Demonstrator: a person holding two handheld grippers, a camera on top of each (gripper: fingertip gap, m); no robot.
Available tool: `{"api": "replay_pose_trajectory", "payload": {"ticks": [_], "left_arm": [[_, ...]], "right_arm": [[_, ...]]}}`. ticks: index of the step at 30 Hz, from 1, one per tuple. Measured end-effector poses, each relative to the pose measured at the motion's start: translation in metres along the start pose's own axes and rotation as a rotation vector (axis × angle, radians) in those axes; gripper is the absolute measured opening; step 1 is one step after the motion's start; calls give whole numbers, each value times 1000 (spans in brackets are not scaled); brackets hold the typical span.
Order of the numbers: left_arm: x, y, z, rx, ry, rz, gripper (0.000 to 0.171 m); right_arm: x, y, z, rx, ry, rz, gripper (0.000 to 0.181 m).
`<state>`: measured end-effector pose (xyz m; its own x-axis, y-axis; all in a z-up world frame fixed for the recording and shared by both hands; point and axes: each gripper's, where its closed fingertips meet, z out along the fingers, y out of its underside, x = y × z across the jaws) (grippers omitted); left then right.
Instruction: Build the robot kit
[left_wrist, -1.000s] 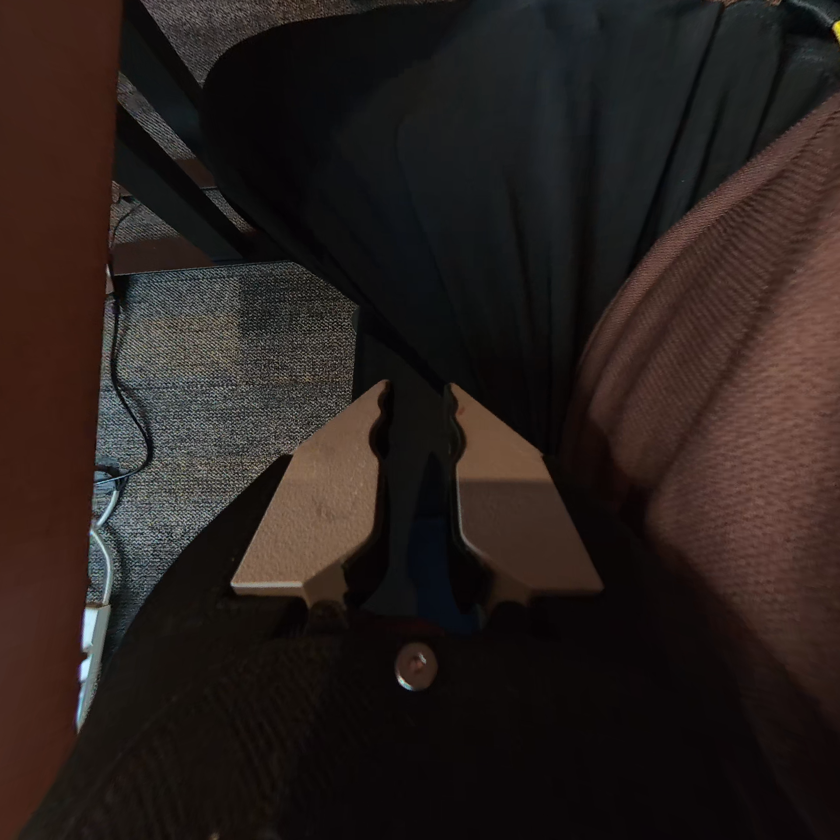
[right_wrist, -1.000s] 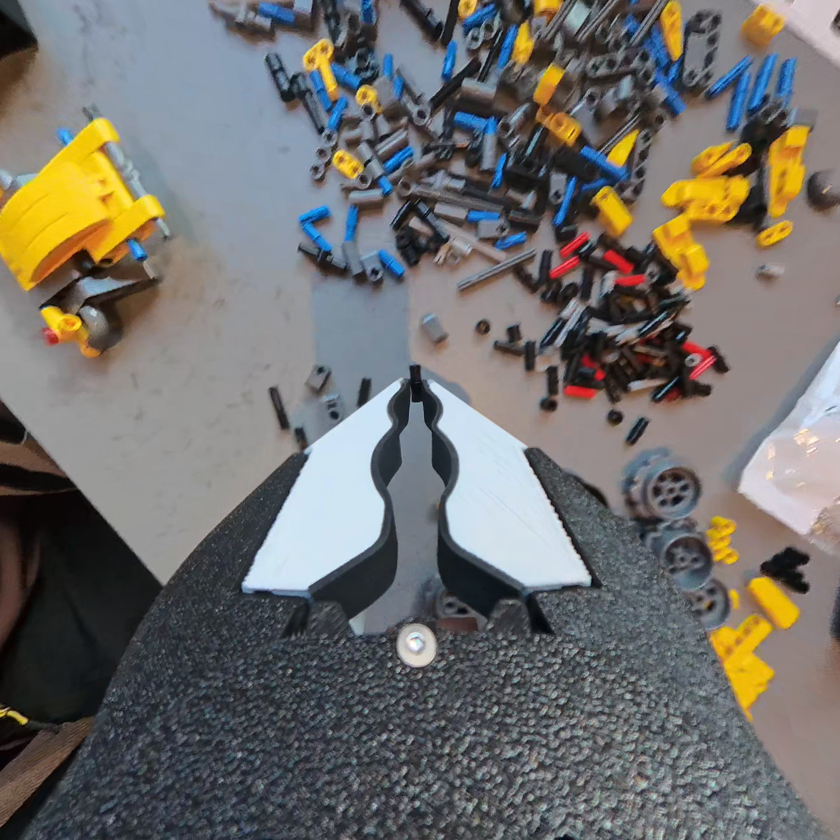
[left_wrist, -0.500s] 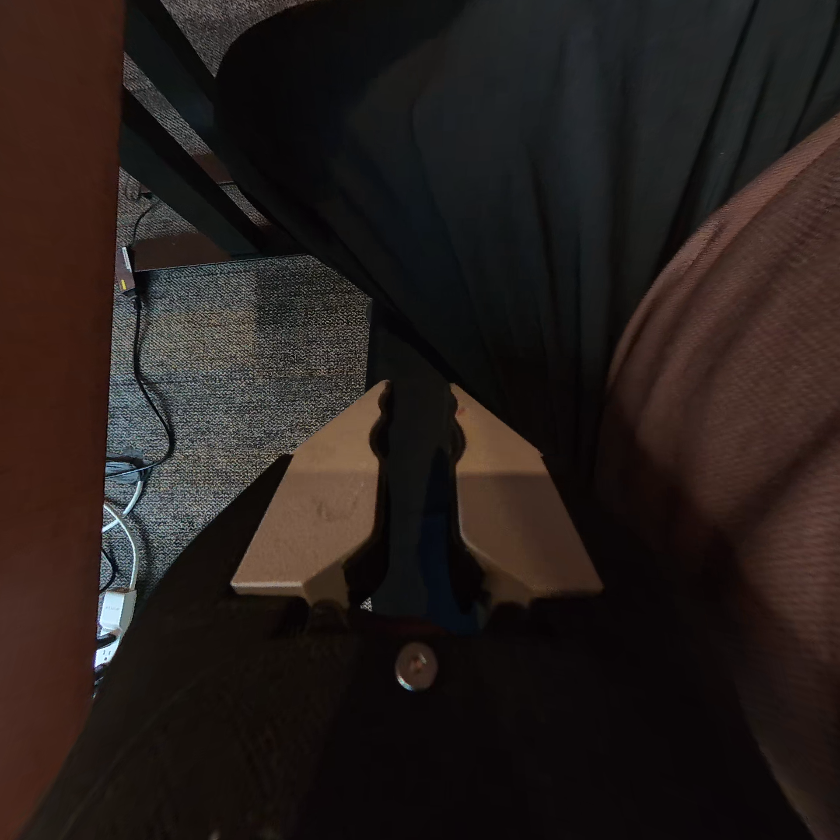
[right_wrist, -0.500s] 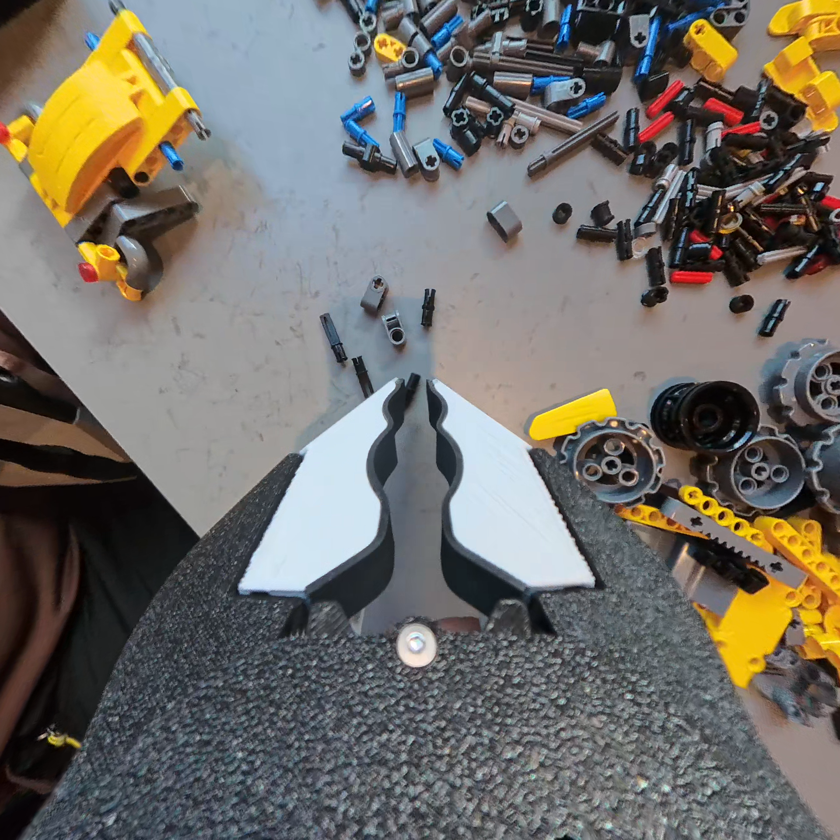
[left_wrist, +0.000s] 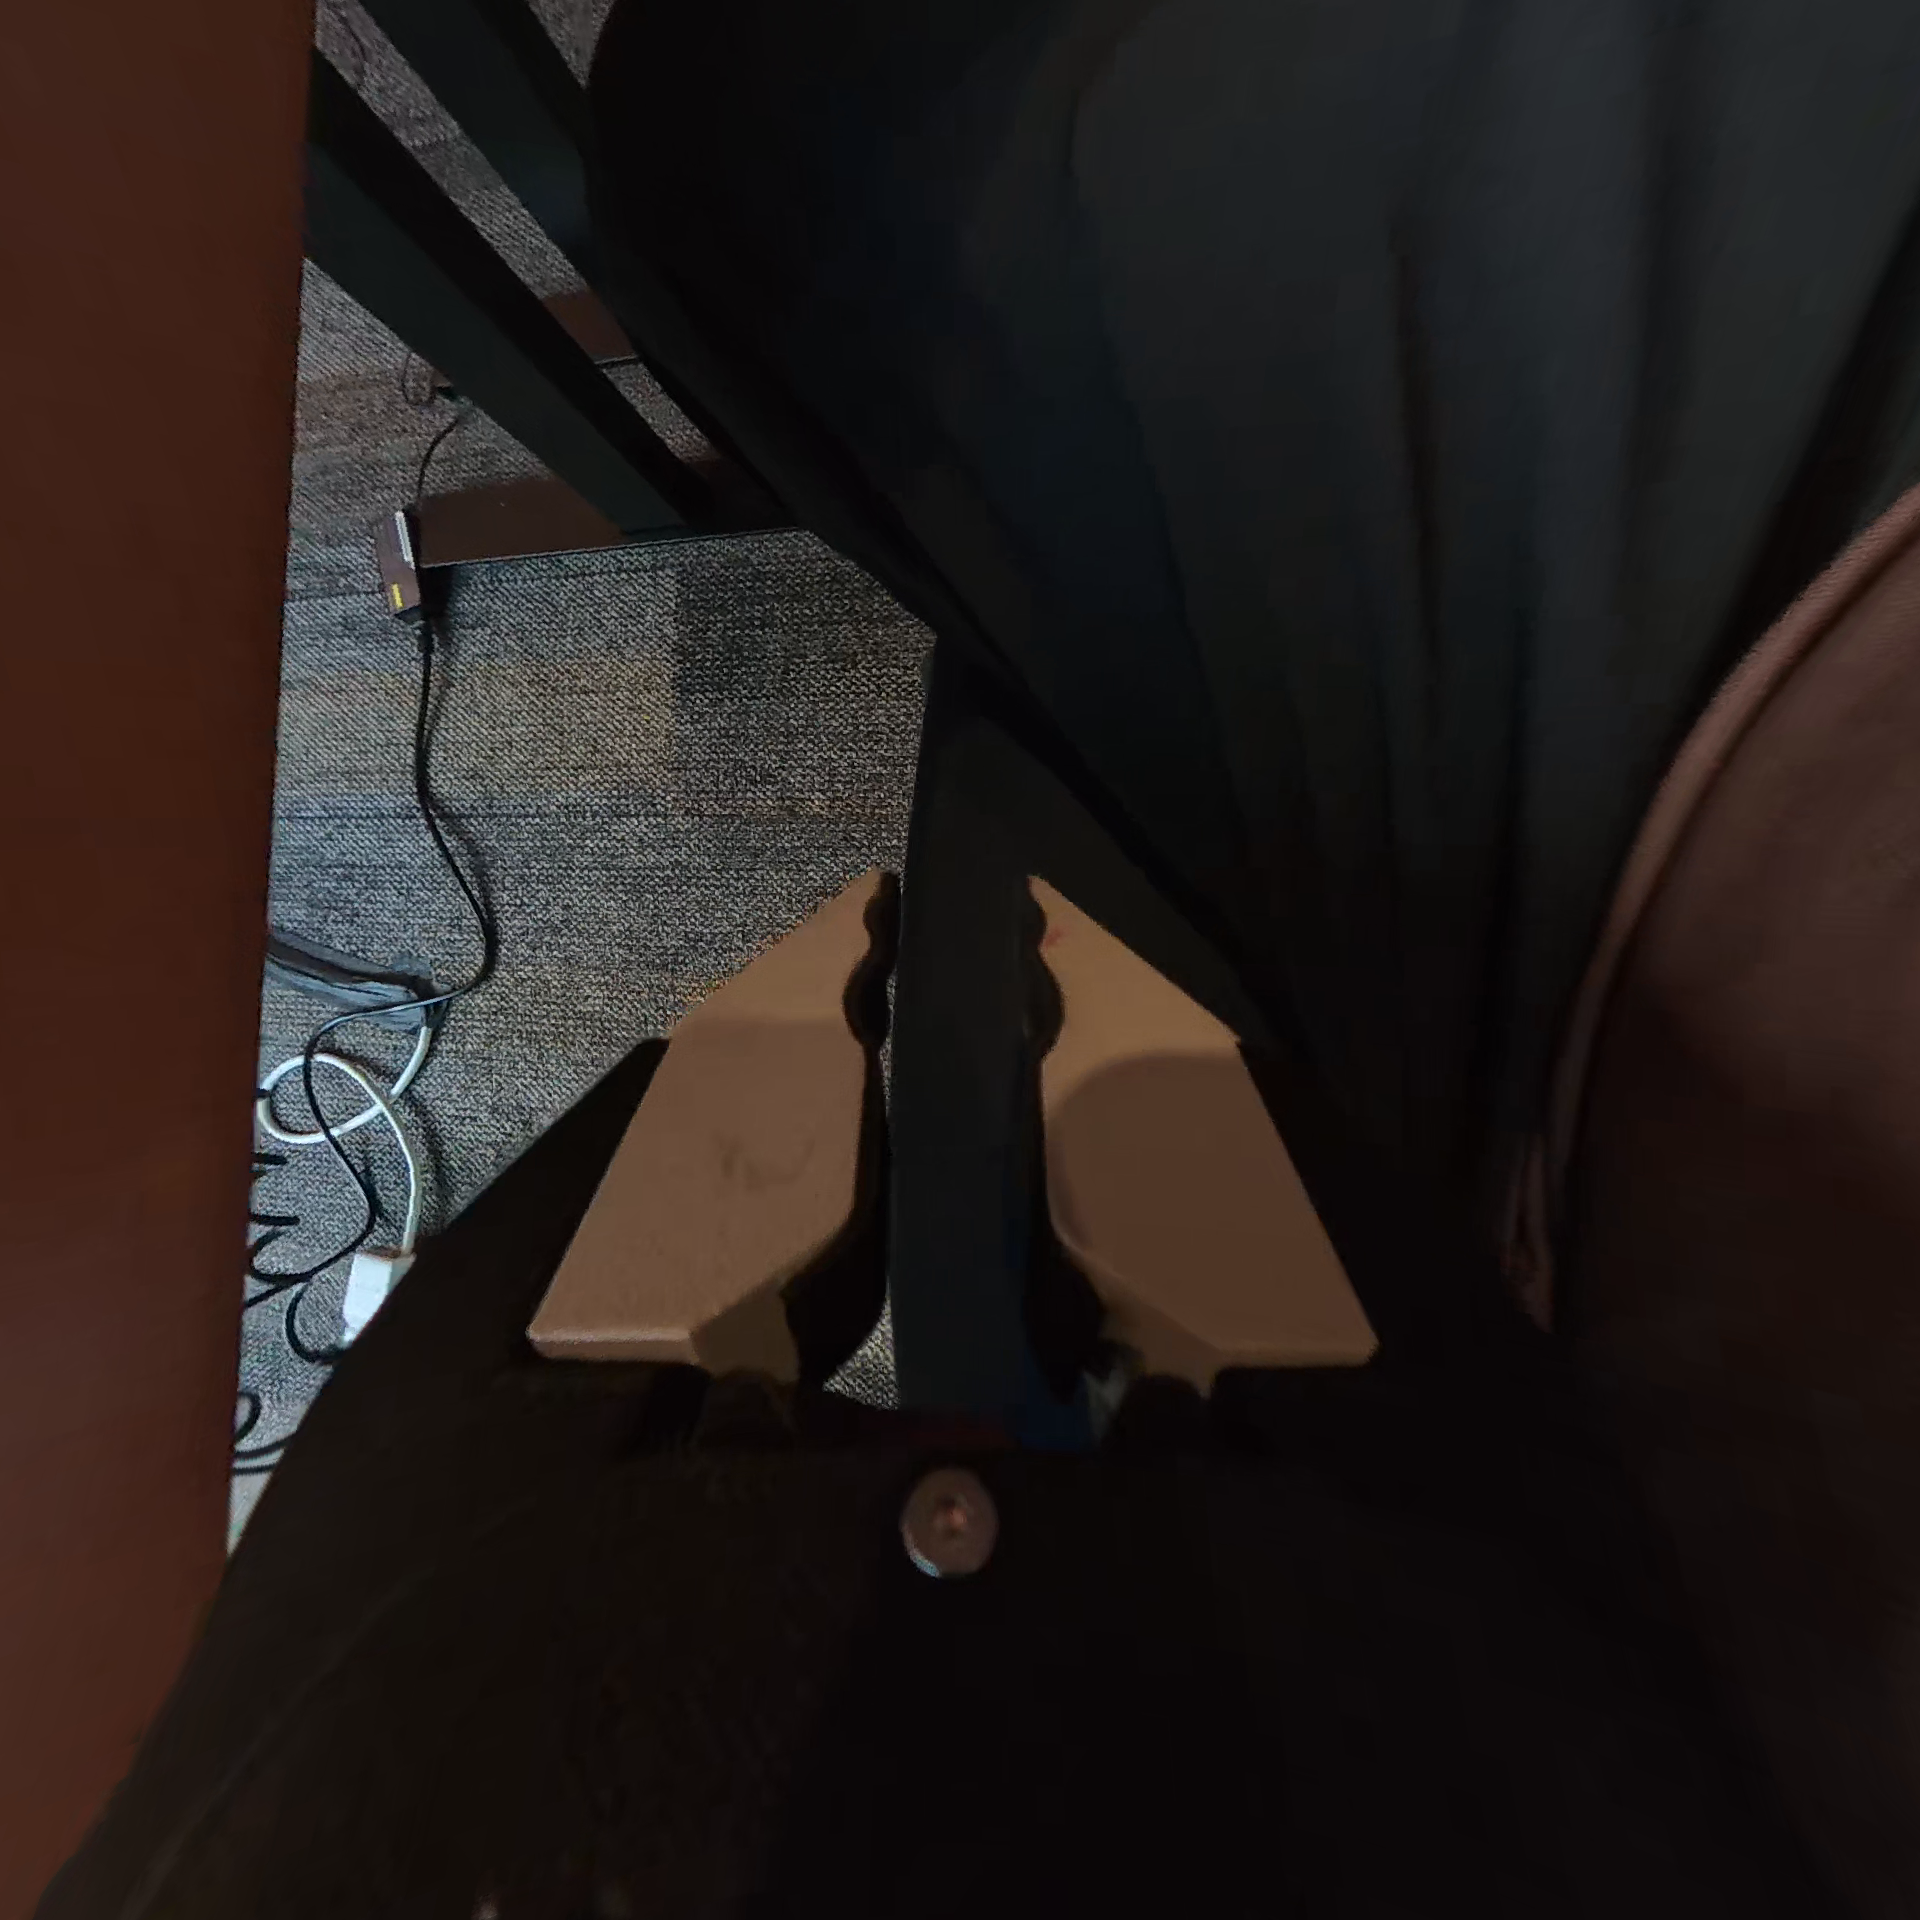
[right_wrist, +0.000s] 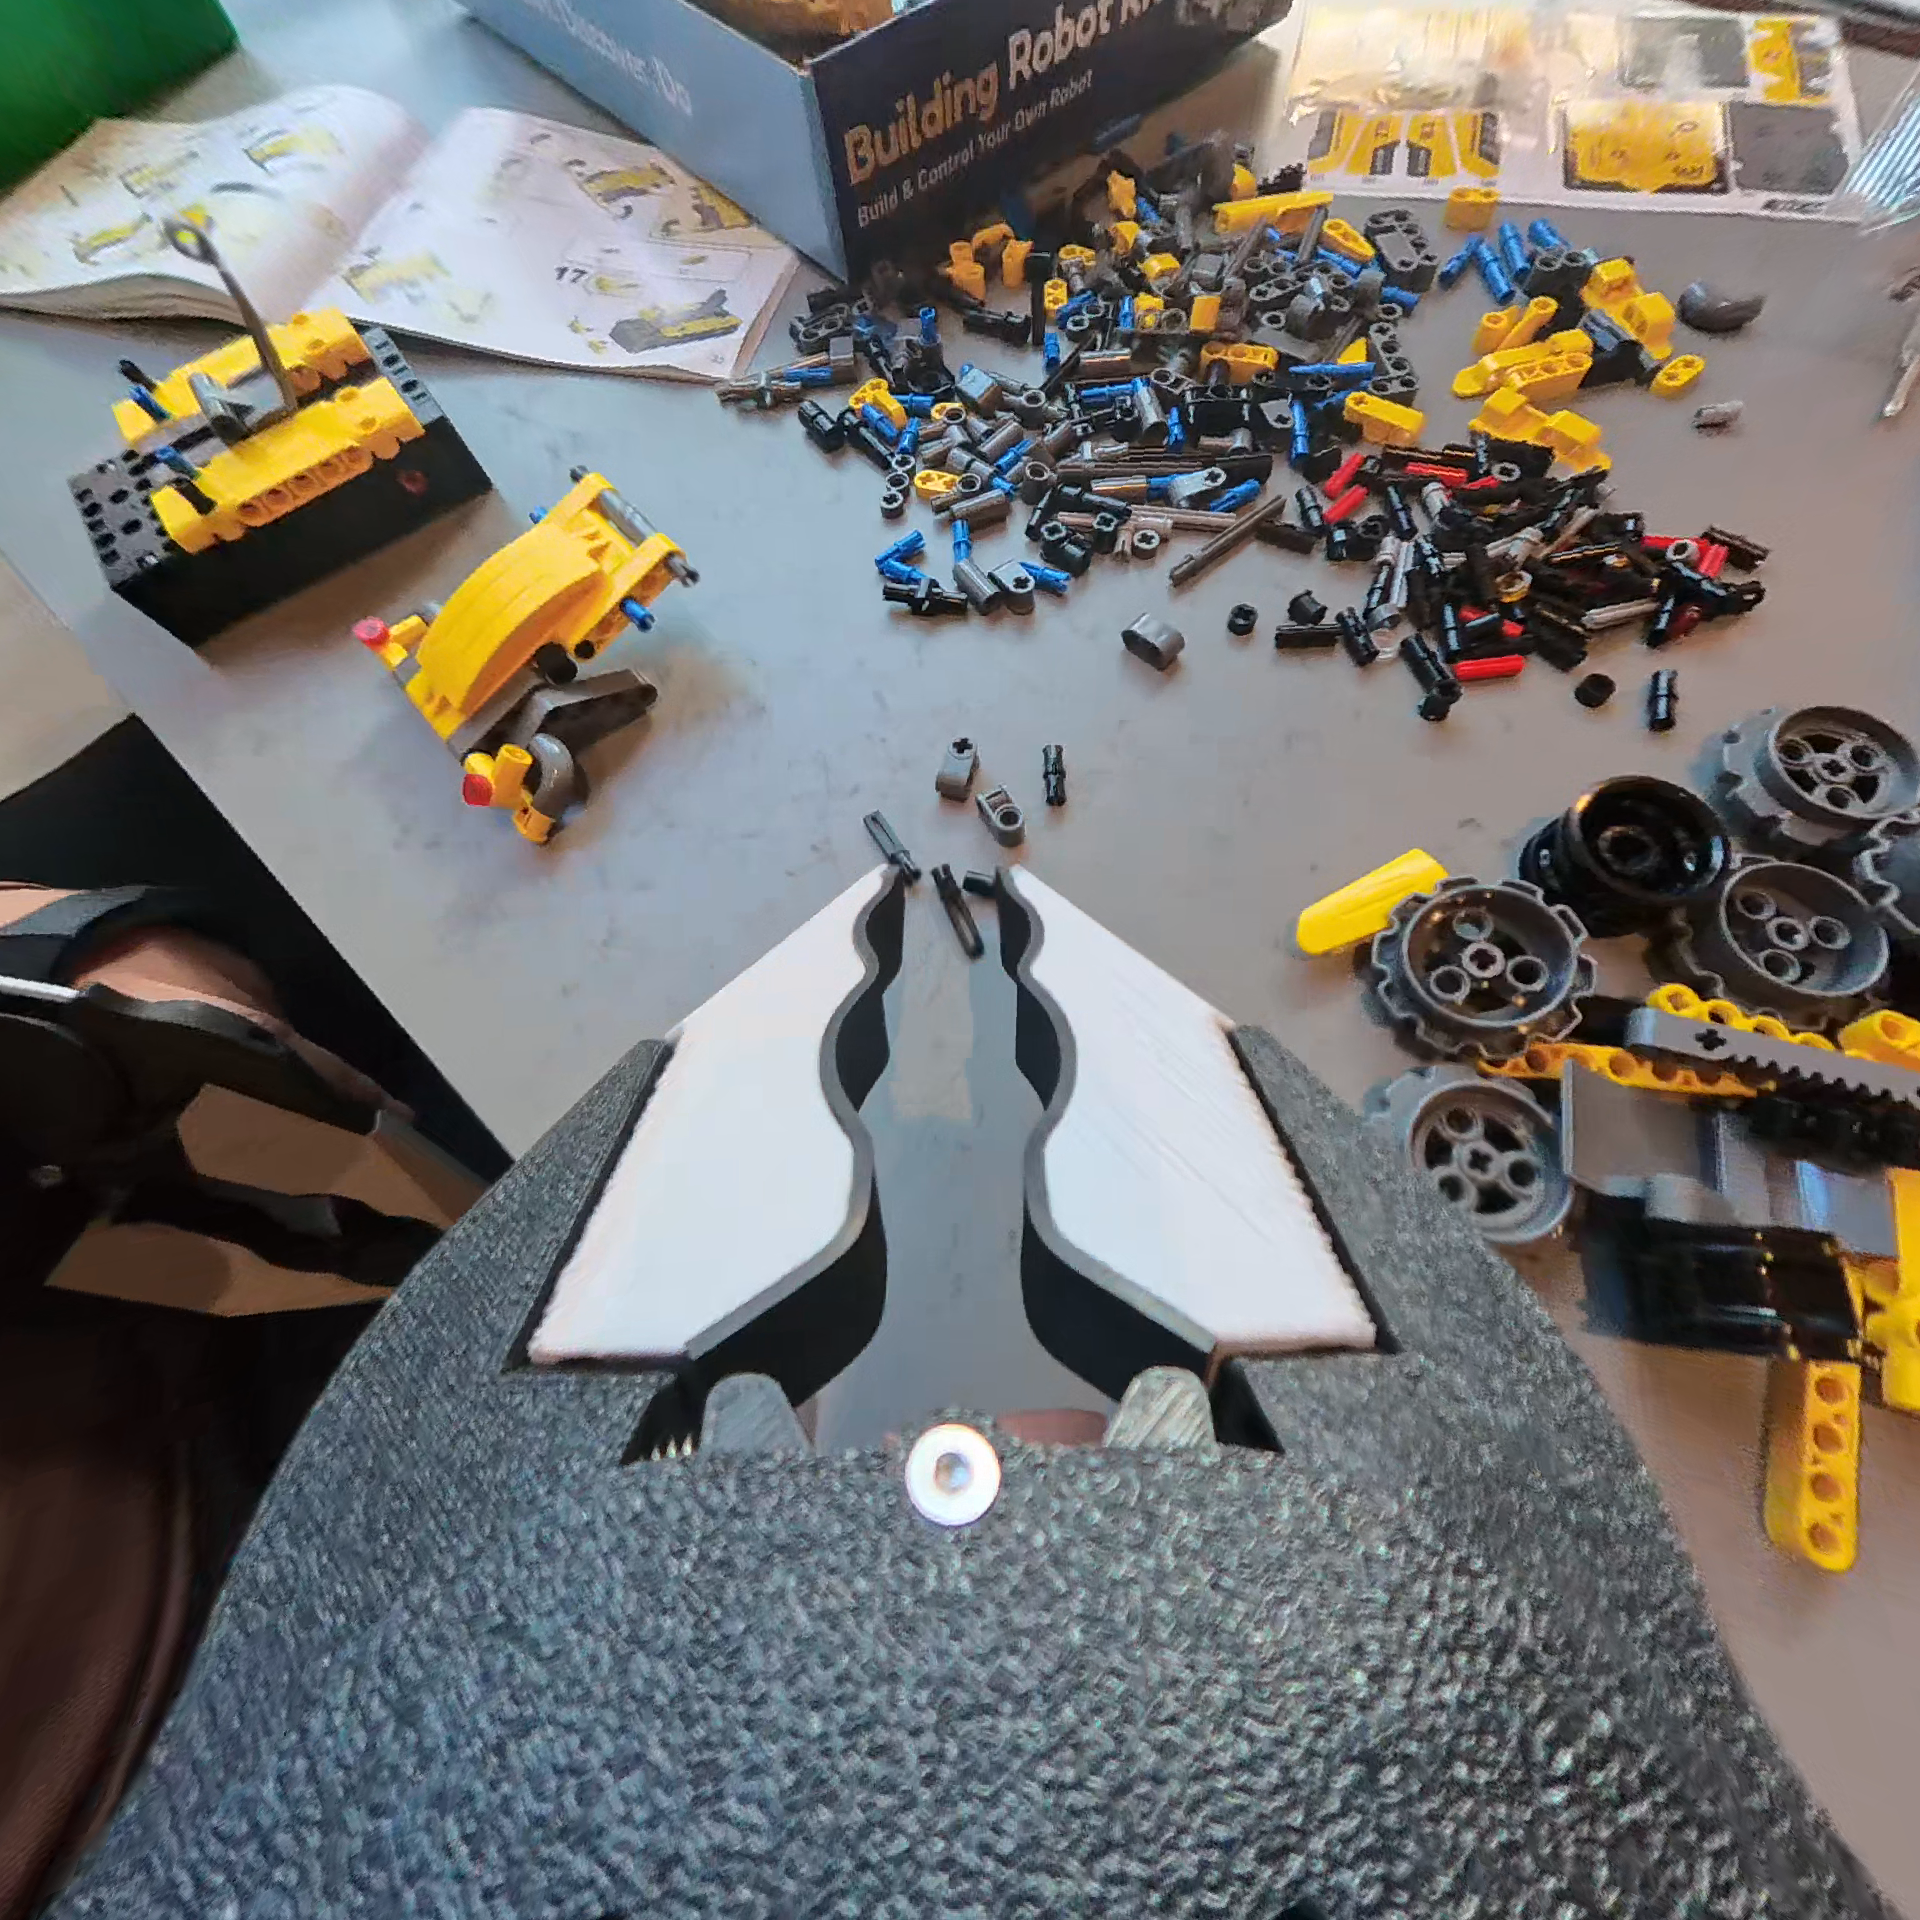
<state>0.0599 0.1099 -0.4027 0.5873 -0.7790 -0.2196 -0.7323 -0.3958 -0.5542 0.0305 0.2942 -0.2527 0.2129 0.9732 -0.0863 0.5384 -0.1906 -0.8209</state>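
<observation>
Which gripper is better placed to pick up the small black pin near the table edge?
Right. The right gripper hangs open just over the black pin, which lies on the grey table. The left gripper is under the table, pointing at carpet and dark fabric.

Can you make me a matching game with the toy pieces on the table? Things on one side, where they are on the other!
Things:
1. instruction booklet
2. black wheel
3. small black pin
4. yellow curved model

Places:
A. between the fingertips of the right hand-held gripper
B. far left, lying open
C. right side, among the grey wheels
D. left of the middle, beside a black and yellow block

Pairs: 1-B, 2-C, 3-A, 4-D
</observation>
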Motion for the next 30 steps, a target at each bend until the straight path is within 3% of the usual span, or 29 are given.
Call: {"api": "replay_pose_trajectory", "payload": {"ticks": [6,11,23,26,28,30], "left_arm": [[4,1,0,-20,-29,-14,20],[-3,-6,-12,16,-68,-59,20],[-6,-14,-26,79,-46,-116,30],[0,-26,-32,134,-2,-144,41],[10,-45,-44,234,70,-160,64],[13,-63,-58,321,111,-174,66]], "right_arm": [[2,1,-1,91,-31,111,15],[2,21,10,19,-25,128,17],[-16,21,22,-3,-43,98,19],[-15,20,21,5,-59,128,20],[-16,21,21,5,-69,138,21],[-18,22,21,2,-74,126,21]]}}
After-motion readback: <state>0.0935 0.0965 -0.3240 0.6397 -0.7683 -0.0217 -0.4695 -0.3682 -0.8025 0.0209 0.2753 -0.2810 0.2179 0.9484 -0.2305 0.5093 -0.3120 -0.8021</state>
